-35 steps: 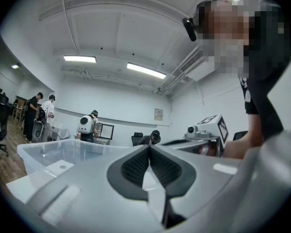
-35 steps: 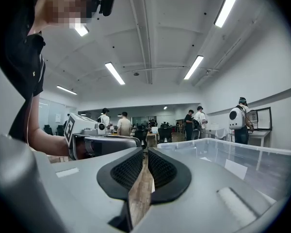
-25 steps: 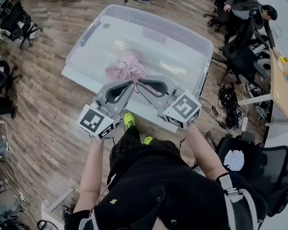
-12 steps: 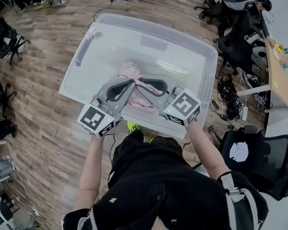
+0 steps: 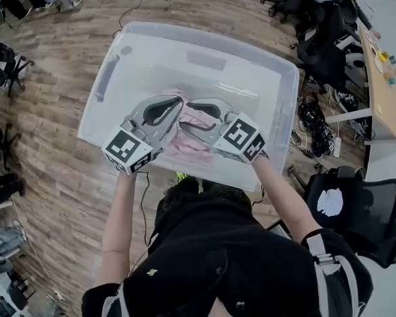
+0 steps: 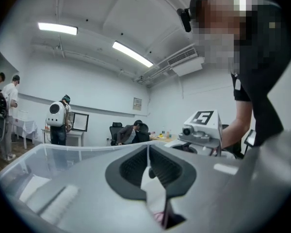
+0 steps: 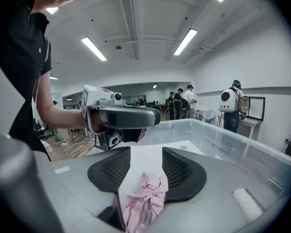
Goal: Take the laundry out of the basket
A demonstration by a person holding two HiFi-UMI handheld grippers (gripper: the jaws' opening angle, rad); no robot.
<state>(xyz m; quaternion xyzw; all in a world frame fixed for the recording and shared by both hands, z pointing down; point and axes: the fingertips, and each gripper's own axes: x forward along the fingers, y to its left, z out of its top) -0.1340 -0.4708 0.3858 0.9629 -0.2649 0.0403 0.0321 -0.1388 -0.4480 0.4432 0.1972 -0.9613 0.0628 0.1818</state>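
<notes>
A pink garment [image 5: 187, 142] lies crumpled on the bottom of the clear plastic basket [image 5: 185, 35]. Both grippers hover over it, tips nearly meeting. My left gripper [image 5: 177, 107] points level with its jaws shut [image 6: 148, 147]; nothing is held, and only a scrap of pink shows below. My right gripper [image 5: 185, 114] tilts down and its jaws [image 7: 146, 150] have just been opening. The pink garment [image 7: 145, 198] shows through their gap, lying beneath, and the pads do not press on it. The left gripper's body [image 7: 121, 116] hangs just ahead of the right one.
The basket stands on a wooden floor with its clear walls [image 7: 242, 149] around both grippers. Office chairs [image 5: 330, 51], a cable tangle [image 5: 315, 127] and a desk [image 5: 386, 78] are at the right. People stand at the far side of the room.
Both grippers moved forward from the basket's near rim to above the pink garment. The right gripper's jaws have spread apart.
</notes>
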